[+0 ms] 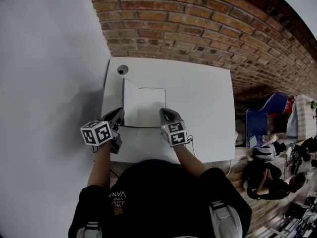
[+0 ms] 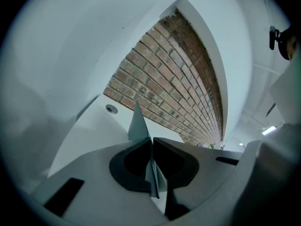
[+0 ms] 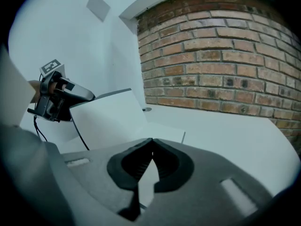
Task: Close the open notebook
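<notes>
The notebook point(image 1: 144, 105) lies open on the white table point(image 1: 203, 103), its pages white. Its left leaf point(image 3: 106, 109) stands tilted up off the table. My left gripper point(image 1: 120, 115) is shut on that leaf's near edge; in the left gripper view the thin sheet point(image 2: 137, 124) runs edge-on out from between the closed jaws point(image 2: 151, 144). The right page point(image 3: 162, 128) lies flat. My right gripper point(image 1: 164, 113) hovers at its near right corner with the fingertips together point(image 3: 152, 142), and nothing sticks out beyond them.
A round cable grommet point(image 1: 122, 70) sits in the table's far left corner. A brick wall point(image 1: 198, 19) runs behind the table and a white wall point(image 1: 44, 58) stands to the left. A blue chair point(image 1: 262, 118) and a seated person point(image 1: 267, 175) are off to the right.
</notes>
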Demonstrator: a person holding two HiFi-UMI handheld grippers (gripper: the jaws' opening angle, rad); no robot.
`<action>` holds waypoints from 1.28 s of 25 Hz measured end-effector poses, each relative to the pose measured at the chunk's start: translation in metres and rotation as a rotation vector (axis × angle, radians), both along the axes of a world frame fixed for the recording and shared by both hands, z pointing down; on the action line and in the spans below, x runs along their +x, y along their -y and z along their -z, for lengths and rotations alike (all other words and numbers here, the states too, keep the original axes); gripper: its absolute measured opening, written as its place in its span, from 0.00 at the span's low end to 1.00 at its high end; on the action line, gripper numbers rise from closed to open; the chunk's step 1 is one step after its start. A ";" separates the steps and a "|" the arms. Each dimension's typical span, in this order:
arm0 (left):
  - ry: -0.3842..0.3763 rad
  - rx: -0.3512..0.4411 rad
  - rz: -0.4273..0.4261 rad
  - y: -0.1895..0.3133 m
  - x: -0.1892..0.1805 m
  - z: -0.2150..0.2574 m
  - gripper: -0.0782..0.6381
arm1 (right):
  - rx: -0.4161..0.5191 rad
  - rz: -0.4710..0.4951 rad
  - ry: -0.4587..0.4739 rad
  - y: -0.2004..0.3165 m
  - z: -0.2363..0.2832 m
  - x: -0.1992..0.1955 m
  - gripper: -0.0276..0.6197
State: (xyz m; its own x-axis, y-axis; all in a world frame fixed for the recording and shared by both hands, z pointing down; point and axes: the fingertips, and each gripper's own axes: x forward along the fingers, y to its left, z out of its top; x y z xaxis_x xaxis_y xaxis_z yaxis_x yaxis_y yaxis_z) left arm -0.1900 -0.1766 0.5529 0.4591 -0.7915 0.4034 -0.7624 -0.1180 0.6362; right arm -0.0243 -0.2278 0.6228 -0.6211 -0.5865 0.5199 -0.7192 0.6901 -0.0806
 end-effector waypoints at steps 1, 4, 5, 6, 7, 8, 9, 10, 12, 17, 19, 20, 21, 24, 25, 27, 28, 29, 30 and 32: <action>-0.001 0.005 -0.007 0.001 0.003 0.001 0.15 | 0.002 -0.012 0.006 0.000 0.004 0.004 0.04; -0.006 0.014 -0.024 0.003 0.011 0.004 0.15 | 0.002 -0.043 0.018 -0.001 0.008 0.016 0.04; -0.008 0.018 -0.032 0.004 0.014 0.005 0.15 | 0.001 -0.054 0.020 -0.001 0.008 0.021 0.04; -0.010 0.021 -0.041 0.005 0.017 0.006 0.15 | 0.000 -0.064 0.021 -0.001 0.008 0.025 0.04; -0.011 0.025 -0.050 0.006 0.021 0.008 0.15 | -0.002 -0.072 0.021 -0.002 0.009 0.028 0.04; -0.011 0.028 -0.059 0.007 0.024 0.009 0.15 | -0.005 -0.080 0.022 -0.002 0.010 0.032 0.04; -0.011 0.030 -0.068 0.008 0.027 0.010 0.15 | -0.007 -0.088 0.022 -0.003 0.011 0.035 0.04; -0.012 0.032 -0.076 0.009 0.031 0.010 0.15 | -0.009 -0.096 0.023 -0.003 0.011 0.038 0.04; -0.013 0.036 -0.090 0.010 0.037 0.010 0.15 | -0.011 -0.108 0.024 -0.003 0.010 0.044 0.04; -0.010 0.041 -0.121 0.013 0.051 0.012 0.15 | -0.018 -0.131 0.022 -0.003 0.008 0.056 0.04; -0.011 0.041 -0.129 0.013 0.054 0.012 0.15 | -0.015 -0.136 0.024 -0.003 0.008 0.058 0.04; -0.012 0.041 -0.133 0.014 0.056 0.012 0.15 | -0.015 -0.137 0.027 -0.003 0.009 0.058 0.04; -0.013 0.041 -0.136 0.015 0.058 0.012 0.15 | -0.016 -0.137 0.028 -0.003 0.009 0.058 0.04; -0.017 0.042 -0.148 0.017 0.064 0.011 0.15 | -0.021 -0.143 0.027 -0.002 0.008 0.061 0.04; -0.018 0.042 -0.152 0.017 0.065 0.012 0.15 | -0.021 -0.145 0.026 -0.002 0.008 0.062 0.04; -0.022 0.043 -0.161 0.018 0.069 0.012 0.15 | -0.022 -0.149 0.025 -0.002 0.008 0.064 0.04; -0.024 0.043 -0.167 0.018 0.072 0.012 0.15 | -0.023 -0.151 0.025 -0.002 0.008 0.065 0.04; -0.027 0.044 -0.173 0.019 0.074 0.012 0.15 | -0.025 -0.154 0.025 -0.002 0.007 0.066 0.04; -0.032 0.045 -0.178 0.019 0.077 0.012 0.15 | -0.026 -0.156 0.024 -0.002 0.007 0.067 0.04; -0.041 0.045 -0.190 0.022 0.083 0.011 0.15 | -0.024 -0.162 0.024 -0.001 0.006 0.070 0.04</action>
State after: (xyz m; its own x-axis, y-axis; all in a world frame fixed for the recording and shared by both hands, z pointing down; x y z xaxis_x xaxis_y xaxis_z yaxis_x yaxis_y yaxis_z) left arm -0.1073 -0.1981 0.5416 0.6172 -0.7059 0.3475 -0.6974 -0.2863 0.6570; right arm 0.0456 -0.2266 0.6169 -0.5317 -0.6675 0.5213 -0.8185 0.5631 -0.1138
